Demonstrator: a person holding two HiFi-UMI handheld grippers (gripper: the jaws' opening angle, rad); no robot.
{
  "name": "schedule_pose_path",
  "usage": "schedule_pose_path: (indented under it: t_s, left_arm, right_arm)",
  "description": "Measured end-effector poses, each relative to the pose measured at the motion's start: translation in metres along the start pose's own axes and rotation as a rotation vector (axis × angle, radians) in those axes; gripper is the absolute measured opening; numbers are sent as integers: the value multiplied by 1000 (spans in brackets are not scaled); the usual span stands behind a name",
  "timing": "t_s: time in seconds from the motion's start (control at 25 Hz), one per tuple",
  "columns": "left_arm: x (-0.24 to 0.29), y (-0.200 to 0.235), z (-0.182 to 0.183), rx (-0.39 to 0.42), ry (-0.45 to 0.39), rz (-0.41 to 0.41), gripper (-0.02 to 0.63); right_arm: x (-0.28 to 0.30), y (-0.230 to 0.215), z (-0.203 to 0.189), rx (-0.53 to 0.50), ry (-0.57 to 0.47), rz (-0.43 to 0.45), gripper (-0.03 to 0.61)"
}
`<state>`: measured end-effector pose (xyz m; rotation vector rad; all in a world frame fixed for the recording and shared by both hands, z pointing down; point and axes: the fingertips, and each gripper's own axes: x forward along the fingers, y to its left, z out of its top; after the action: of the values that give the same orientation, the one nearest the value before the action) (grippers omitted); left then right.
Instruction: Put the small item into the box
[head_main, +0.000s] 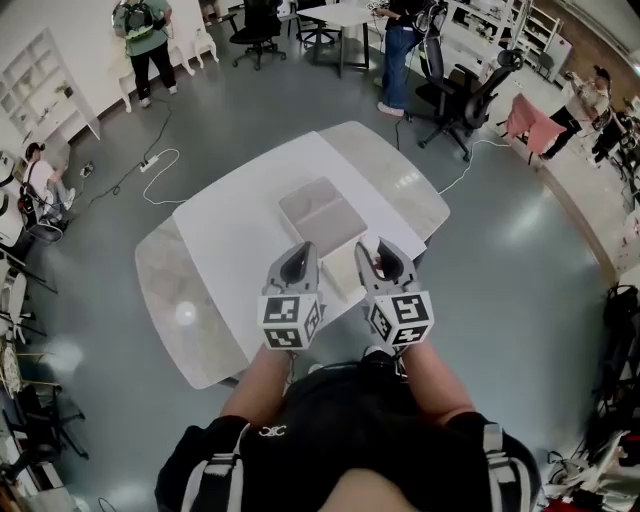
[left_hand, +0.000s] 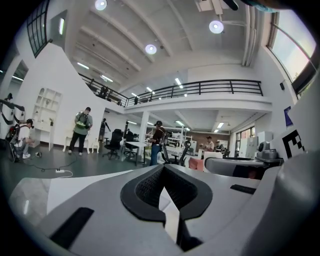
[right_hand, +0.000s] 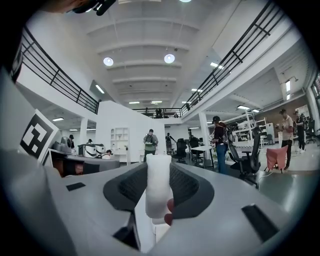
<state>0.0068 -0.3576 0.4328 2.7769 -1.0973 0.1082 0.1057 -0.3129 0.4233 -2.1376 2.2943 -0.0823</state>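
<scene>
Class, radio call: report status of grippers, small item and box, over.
Left gripper shut, empty. Right gripper shut on white item. Box on table ahead. No obstacle seen.

Pale greys and whites, with touches of red, pink and green

The left gripper (head_main: 299, 252) and right gripper (head_main: 379, 250) have grey shells, black ribbed pads and cubes with black-and-white square markers. The small item (right_hand: 158, 187) is white, with red spots at its five o'clock edge. The box (head_main: 322, 212) is milky grey. The table (head_main: 230, 235) has a white top and a marbled pale-grey slab, and the floor (head_main: 500, 270) is glossy grey-green. At two o'clock a cloth (head_main: 530, 122) is pink, and at eleven o'clock a person's vest (head_main: 140, 25) is green.
</scene>
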Motion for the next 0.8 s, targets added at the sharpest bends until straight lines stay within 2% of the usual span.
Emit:
schedule_pose_path:
  t_s: [0.32,0.6,0.8]
  left_arm:
    - [30,5,-3,-6,6,74,5]
    - [47,6,-6,-10,17,125,5]
    - [51,15,-12,-17,30,154,5]
  right_arm:
    - [33,-25,-21,-38,60,85,120]
    - [55,-38,-45,-68,156,160,120]
    - [67,-38,-69,-109,262,186,120]
